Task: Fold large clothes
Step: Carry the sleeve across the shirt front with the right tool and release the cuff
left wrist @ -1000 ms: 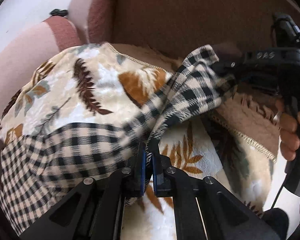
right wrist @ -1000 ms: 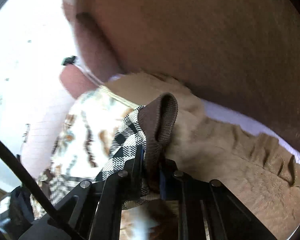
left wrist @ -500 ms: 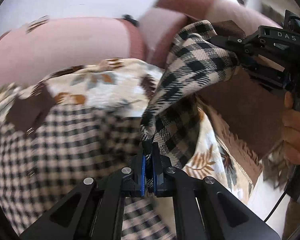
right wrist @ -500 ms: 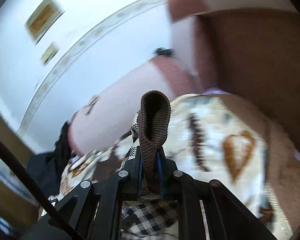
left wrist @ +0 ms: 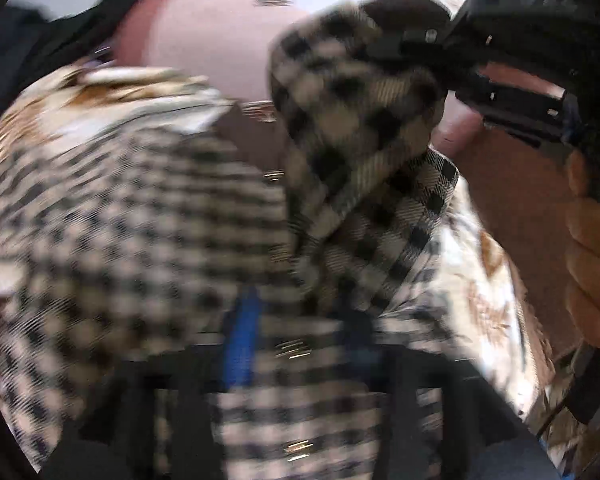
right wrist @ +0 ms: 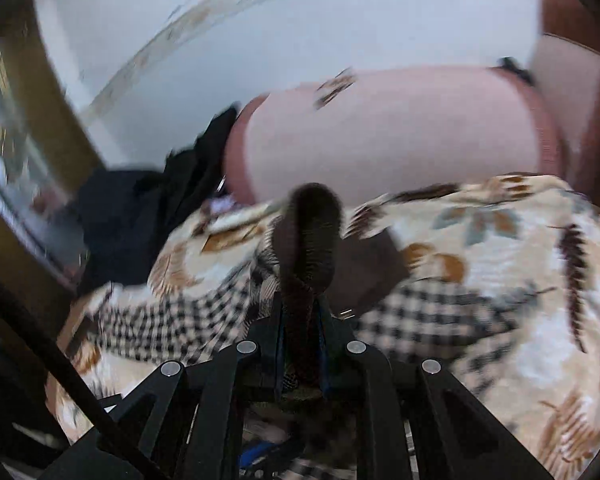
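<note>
Left wrist view: the picture is smeared by motion. A black-and-cream checked garment lies spread over a leaf-print blanket on a pink sofa. One corner of the garment rises to the upper right, where it bunches and hangs from the right gripper; that gripper's black body is held in a person's hand at the right edge. Low in the frame, the left gripper is only a blur; one blue pad shows at its left finger, and the other finger is a dark smudge well to its right. Its fingers are opening, with checked cloth lying across the gap between them; whether the pads press on it cannot be told.

Right wrist view: the checked garment is draped across the leaf-print blanket, with the pink sofa behind and a dark bundle of fabric to the left. The right gripper has its fingers pressed nearly together, pinching a brown ribbed knit cuff that stands up in a loop above the tips. Checked fabric hangs from the cuff just to its left.
</note>
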{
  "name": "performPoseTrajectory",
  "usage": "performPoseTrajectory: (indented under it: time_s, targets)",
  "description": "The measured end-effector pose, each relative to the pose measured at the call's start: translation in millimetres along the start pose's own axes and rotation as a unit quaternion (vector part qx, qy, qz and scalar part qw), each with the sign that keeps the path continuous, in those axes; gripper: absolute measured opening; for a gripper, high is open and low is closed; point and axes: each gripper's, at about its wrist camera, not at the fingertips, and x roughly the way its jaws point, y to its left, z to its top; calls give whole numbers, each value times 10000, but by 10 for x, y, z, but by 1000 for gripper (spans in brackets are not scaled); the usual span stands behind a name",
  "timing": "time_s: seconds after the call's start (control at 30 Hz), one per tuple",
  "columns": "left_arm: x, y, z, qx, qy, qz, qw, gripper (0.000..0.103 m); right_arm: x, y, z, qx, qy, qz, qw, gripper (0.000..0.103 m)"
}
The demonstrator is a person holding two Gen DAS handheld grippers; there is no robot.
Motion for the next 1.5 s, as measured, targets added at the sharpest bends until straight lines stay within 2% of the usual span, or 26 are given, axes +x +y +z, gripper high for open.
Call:
performPoseTrajectory:
  time_s: [0.17,0.23,0.27,0.3,0.33,0.43,0.57,0.6,0.7,0.8,0.87,0.9,0.93,0.97,1.03,1.13,1.17,1.2,1.27,1.3,1.37,1.43,1.5]
  targets:
    - [-319,753,-79,-767,-145,101,9969,62,790,462,-275,-320,672,164,9971,14]
    - [-448,983,-91,-1001,-260,176,9945,64,1079,596,-413,-387,982,231,9941,17]
    - [-497,1043,-91,-1066,-309,215,9936,66,1163,631,-460,-376,1070,232,9933,21]
    - [-543,1110,-65,-1136,-363,282,9925,67,1255,655,-515,-354,1192,261,9919,40]
    - [-569,1160,-53,-1175,-383,330,9918,67,1320,668,-563,-326,1288,277,9908,48]
    - [-597,1259,15,-1188,-371,374,9915,67,1260,601,-596,-271,1255,323,9912,53]
    - [-476,1177,204,-988,-315,428,9937,67,825,290,-522,-41,929,227,9954,63]
    - [-409,1130,281,-910,-249,513,9942,67,696,181,-514,19,853,148,9962,68]
    - [-235,1134,446,-841,-73,769,9935,67,354,-334,-534,360,667,-282,9967,71]
    - [36,1204,579,-899,251,982,9908,67,126,-1021,-607,965,602,-859,9898,74]
    - [218,1222,625,-869,445,1061,9895,65,60,-1387,-648,1377,626,-1056,9828,76]
    - [296,1205,625,-779,503,1108,9895,57,53,-1549,-674,1570,652,-1119,9791,77]
    - [342,1180,622,-684,543,1138,9897,27,72,-1723,-714,1759,701,-1193,9746,77]
    - [391,1158,619,-607,628,1179,9892,8,102,-1821,-746,1857,748,-1237,9719,77]
    - [408,1145,614,-565,597,1207,9893,8,187,-1987,-827,2024,851,-1280,9672,77]
    - [252,1170,635,-624,264,1227,9901,7,344,-2104,-934,2229,976,-1210,9624,75]
    - [166,1197,650,-675,108,1245,9899,7,381,-2121,-954,2266,988,-1166,9619,69]
    - [65,1225,682,-722,-88,1273,9892,7,396,-2111,-977,2275,996,-1107,9623,55]
    - [-75,1271,721,-750,-304,1270,9886,7,401,-2047,-959,2199,900,-993,9663,42]
    - [-85,1291,736,-734,-270,1228,9893,7,386,-1996,-930,2094,816,-993,9693,33]
    - [3,1301,716,-602,-59,1356,9889,8,413,-1909,-879,1877,744,-1083,9734,24]
    - [173,1309,640,-447,220,1542,9868,8,533,-1899,-907,1812,932,-1239,9712,21]
    - [293,1358,555,-405,336,1634,9852,12,664,-1899,-968,1722,1119,-1359,9692,21]
